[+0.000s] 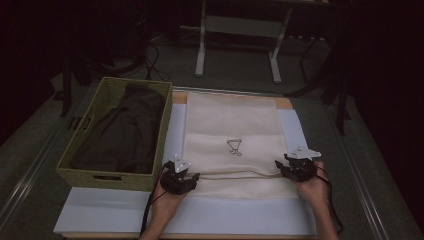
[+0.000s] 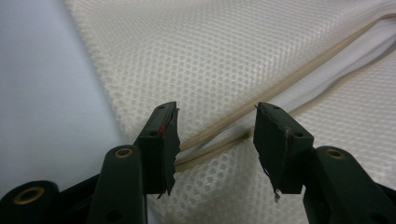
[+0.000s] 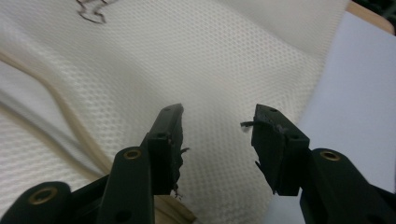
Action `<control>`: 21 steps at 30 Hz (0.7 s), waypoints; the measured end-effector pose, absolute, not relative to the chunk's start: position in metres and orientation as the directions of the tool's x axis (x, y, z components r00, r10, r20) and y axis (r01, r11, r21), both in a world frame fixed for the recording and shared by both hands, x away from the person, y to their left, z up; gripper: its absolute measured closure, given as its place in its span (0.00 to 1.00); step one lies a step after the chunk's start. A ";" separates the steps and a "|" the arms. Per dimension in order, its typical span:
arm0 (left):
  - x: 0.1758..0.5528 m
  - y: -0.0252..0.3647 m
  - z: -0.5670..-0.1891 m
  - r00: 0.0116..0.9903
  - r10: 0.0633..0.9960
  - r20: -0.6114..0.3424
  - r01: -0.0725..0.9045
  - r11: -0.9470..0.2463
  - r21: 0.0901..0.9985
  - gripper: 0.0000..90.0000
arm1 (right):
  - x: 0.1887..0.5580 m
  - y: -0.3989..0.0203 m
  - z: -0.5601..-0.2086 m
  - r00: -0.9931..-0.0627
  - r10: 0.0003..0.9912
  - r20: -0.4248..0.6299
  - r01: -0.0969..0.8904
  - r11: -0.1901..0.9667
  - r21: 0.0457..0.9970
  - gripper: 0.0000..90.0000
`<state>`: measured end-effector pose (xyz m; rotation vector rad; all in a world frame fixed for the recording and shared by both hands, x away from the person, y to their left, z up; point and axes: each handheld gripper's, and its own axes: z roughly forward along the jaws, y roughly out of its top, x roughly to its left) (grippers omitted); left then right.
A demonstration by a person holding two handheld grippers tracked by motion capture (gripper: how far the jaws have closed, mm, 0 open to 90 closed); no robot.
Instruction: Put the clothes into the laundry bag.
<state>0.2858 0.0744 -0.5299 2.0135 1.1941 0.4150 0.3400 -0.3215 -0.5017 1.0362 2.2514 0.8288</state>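
Observation:
A cream mesh cloth (image 1: 231, 131) with a small dark line drawing (image 1: 234, 147) lies flat on the white board (image 1: 100, 210). A folded hem runs across its near part (image 2: 233, 126). My left gripper (image 1: 192, 176) sits at the cloth's near left edge; in the left gripper view its jaws (image 2: 215, 140) stand apart over the hem, gripping nothing. My right gripper (image 1: 278, 165) rests at the cloth's near right edge. In the right gripper view its jaws (image 3: 215, 140) are apart above the mesh cloth (image 3: 196, 60), with no fabric pinched between them.
A green woven basket (image 1: 107, 95) holding a dark garment (image 1: 125, 132) stands left of the cloth. Bare white board lies along the near side and the right (image 3: 359, 84). A metal stand's legs (image 1: 237, 45) rise on the floor beyond the table.

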 end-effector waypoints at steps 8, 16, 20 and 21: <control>0.289 0.071 -0.519 0.518 0.850 -0.096 0.610 -0.288 0.739 0.57 | 0.340 -0.310 -0.487 -0.626 0.753 -0.203 0.457 0.564 0.688 0.58; 0.290 0.067 -0.512 0.532 0.843 -0.076 0.587 -0.303 0.751 0.57 | 0.339 -0.295 -0.473 -0.685 0.700 -0.199 0.414 0.599 0.685 0.58; 0.291 0.067 -0.513 0.533 0.843 -0.076 0.591 -0.307 0.746 0.57 | 0.339 -0.282 -0.471 -0.723 0.661 -0.202 0.392 0.632 0.668 0.56; 0.291 0.067 -0.513 0.533 0.843 -0.073 0.591 -0.310 0.745 0.57 | 0.339 -0.282 -0.471 -0.723 0.661 -0.202 0.392 0.632 0.668 0.56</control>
